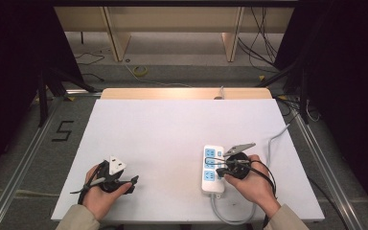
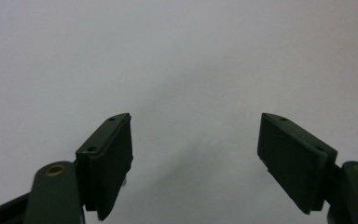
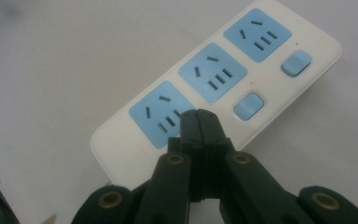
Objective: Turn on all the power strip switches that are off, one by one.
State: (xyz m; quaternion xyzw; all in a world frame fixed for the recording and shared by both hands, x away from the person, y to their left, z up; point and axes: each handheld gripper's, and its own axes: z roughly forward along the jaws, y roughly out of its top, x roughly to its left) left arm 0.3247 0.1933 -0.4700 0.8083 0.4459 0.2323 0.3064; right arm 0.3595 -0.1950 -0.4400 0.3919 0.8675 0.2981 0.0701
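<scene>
Right gripper [image 3: 199, 122], jaws pressed together on nothing, poised over the nearest blue socket of the white power strip [image 3: 279, 88], apparently to press it, while the left gripper [image 2: 196, 154] idles with jaws spread, well left of the strip.

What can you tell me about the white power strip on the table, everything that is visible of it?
The power strip is a white, plastic-looking bar with rounded corners, lying flat on the white table, near the person's right side. It carries three blue socket panels and two blue switches that can be seen; nothing is plugged in. A grey cable leaves its near end. The right gripper, jaws closed, sits over the nearest socket; contact is unclear.
</scene>
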